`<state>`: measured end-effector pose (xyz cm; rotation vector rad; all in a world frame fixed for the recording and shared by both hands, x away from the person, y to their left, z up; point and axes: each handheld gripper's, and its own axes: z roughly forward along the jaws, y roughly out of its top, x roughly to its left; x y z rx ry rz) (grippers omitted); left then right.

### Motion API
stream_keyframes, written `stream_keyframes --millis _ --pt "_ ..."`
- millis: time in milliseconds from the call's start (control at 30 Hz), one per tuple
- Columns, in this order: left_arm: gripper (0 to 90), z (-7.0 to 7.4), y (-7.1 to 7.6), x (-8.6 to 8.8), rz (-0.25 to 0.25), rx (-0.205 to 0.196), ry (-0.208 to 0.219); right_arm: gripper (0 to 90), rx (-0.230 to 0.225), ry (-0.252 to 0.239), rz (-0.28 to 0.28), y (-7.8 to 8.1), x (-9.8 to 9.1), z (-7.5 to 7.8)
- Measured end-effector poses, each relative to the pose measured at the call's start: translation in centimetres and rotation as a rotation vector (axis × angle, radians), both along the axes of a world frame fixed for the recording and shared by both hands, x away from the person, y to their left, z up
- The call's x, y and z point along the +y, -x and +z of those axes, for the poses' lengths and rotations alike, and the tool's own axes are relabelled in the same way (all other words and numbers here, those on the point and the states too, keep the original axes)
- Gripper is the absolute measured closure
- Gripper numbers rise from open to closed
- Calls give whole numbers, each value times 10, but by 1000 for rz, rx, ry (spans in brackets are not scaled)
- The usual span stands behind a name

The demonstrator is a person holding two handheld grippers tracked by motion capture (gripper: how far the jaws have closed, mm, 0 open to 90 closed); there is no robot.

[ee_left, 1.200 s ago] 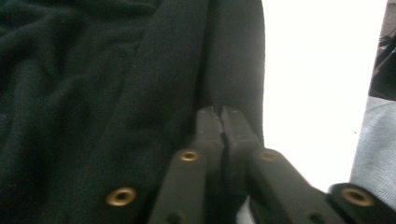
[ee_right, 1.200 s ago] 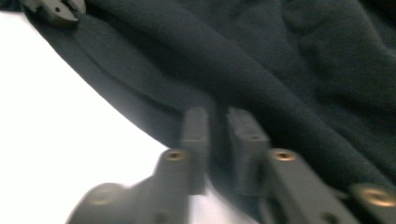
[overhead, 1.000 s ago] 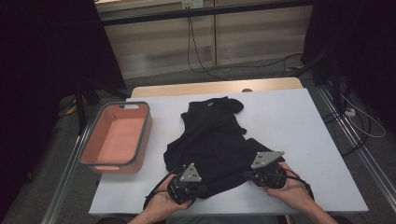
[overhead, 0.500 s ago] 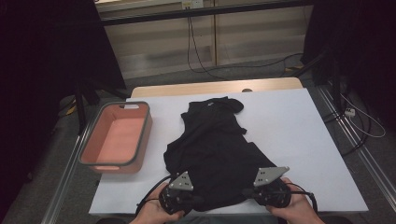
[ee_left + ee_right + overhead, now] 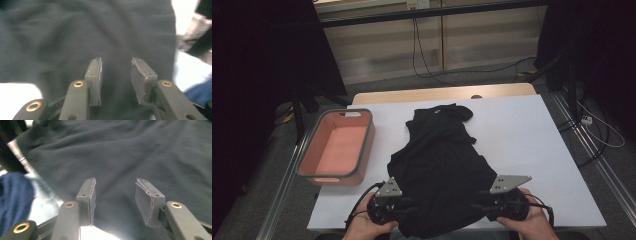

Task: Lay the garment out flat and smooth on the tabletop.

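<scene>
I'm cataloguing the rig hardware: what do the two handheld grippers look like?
Both match: the left gripper and right gripper have round black bodies, each topped by a grey three-cornered plate with dark dots, and a black cable trails from each. The gripper views show black jaw arms with brass-coloured rivets and flat dark grey pads. The hands are bare.

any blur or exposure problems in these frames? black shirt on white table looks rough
High view: sharp enough, but the black shirt reads as a near-flat dark mass and the room edges fall to black. Left gripper view: soft, smeared fabric; white table blown out at upper right. Right gripper view: cloth folds readable, glare patch on the table between the jaws at bottom.
</scene>
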<state>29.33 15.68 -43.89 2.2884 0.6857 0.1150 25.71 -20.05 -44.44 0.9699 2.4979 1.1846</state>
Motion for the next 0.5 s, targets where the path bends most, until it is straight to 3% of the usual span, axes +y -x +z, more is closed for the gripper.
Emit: stream_keyframes --millis 100,167,233,300,333,433,500 --pt "601 -9 -7 0 -11 -10 -47 581 -24 30 -72 -14 -10 1" --pt "561 -13 -10 -3 -14 -28 -80 586 -50 83 -122 -24 -17 2" --pt "537 -14 -12 -6 -32 -36 -68 591 -37 88 -160 -35 -25 2" --pt "536 -16 -12 -11 -44 -64 -78 589 -59 132 -204 -42 -31 0" --pt "568 -15 -11 -12 -42 -59 -79 586 -38 128 -216 -47 -35 -3" --pt "836 -15 -9 -14 -61 -4 -55 573 -8 145 -236 -54 -42 -13" --pt "896 -14 -7 -15 -62 -11 -66 579 6 124 -245 -54 -45 -16"
